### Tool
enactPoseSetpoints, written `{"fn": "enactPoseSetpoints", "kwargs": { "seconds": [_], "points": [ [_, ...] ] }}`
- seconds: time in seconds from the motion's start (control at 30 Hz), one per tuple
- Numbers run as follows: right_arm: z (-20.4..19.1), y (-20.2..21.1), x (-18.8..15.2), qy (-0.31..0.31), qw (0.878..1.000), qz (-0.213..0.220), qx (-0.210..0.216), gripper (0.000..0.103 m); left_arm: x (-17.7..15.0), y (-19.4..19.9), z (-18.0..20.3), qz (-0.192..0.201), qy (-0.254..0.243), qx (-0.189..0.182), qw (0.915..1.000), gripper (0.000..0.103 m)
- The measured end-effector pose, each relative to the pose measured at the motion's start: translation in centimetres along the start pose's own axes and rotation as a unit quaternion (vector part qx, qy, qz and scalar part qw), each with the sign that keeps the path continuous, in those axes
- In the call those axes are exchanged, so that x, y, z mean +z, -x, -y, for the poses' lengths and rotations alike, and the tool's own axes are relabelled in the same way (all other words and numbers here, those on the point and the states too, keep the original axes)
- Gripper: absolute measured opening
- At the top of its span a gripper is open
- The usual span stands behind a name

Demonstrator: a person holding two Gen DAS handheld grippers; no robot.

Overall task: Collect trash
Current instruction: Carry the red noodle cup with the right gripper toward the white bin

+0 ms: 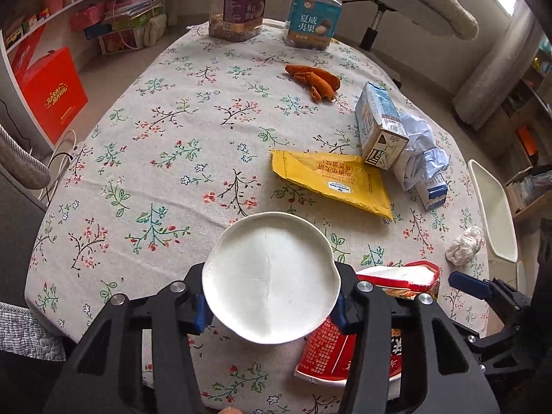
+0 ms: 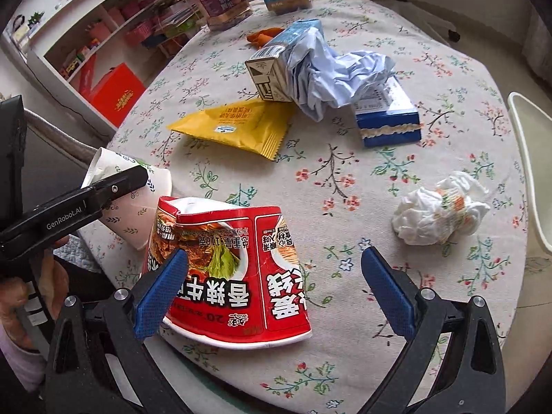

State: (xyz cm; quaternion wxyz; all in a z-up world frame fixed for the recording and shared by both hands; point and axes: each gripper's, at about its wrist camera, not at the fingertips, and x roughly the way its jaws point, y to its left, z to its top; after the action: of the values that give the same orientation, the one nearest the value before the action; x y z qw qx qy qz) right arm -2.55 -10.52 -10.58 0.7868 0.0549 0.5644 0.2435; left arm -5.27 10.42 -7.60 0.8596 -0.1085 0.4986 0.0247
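Gripping a white paper cup by its sides, the left gripper holds it with the pale base facing the camera, above a floral tablecloth. Spread wide and holding nothing, the right gripper hovers over a crushed red instant-noodle cup lying on its side, its left blue fingertip in front of the cup's wall. Farther back lie a flat yellow snack wrapper, a pale blue milk carton, crumpled blue paper, and to the right a crumpled white tissue.
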Motion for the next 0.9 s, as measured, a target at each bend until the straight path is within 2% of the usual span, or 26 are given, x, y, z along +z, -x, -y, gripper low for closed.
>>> {"fn": "enactPoseSetpoints", "kwargs": {
  "seconds": [0.1, 0.2, 0.47, 0.5, 0.53, 0.6, 0.77, 0.9],
  "points": [
    [0.6, -1.3, 0.3, -0.035, 0.997, -0.024, 0.061, 0.097, 0.5, 0.5, -0.7, 0.009, 0.008, -0.007, 0.9999, 0.05],
    [-0.1, -1.8, 0.4, -0.033, 0.996, -0.017, 0.082, 0.097, 0.9, 0.4, -1.8, 0.01, 0.026, -0.009, 0.9996, 0.05],
    [-2.8, -2.6, 0.6, 0.007, 0.997, -0.01, 0.075, 0.097, 1.7, 0.5, -4.8, 0.013, 0.07, -0.009, 0.9974, 0.051],
    [-3.1, -2.6, 0.6, 0.013, 0.997, -0.008, 0.07, 0.094, 1.8, 0.5, -5.0, 0.013, 0.074, -0.01, 0.9971, 0.051],
    [-3.6, -2.5, 0.5, 0.023, 0.997, -0.003, 0.068, 0.083, 1.8, 0.6, -5.1, 0.014, 0.077, -0.009, 0.9969, 0.051],
    [-4.5, -2.3, 0.6, 0.032, 0.996, -0.001, 0.08, 0.067, 1.8, 0.7, -5.4, 0.017, 0.079, -0.007, 0.9967, 0.051],
    [-4.9, -1.9, 0.7, 0.037, 0.997, 0.008, 0.07, 0.066, 2.1, 1.1, -6.0, 0.025, 0.09, -0.006, 0.9956, 0.051],
    [-4.9, 0.2, 1.2, 0.042, 0.996, 0.053, 0.055, 0.066, 2.4, 1.8, -5.9, 0.039, 0.091, -0.009, 0.9951, 0.051]
  ]
}}
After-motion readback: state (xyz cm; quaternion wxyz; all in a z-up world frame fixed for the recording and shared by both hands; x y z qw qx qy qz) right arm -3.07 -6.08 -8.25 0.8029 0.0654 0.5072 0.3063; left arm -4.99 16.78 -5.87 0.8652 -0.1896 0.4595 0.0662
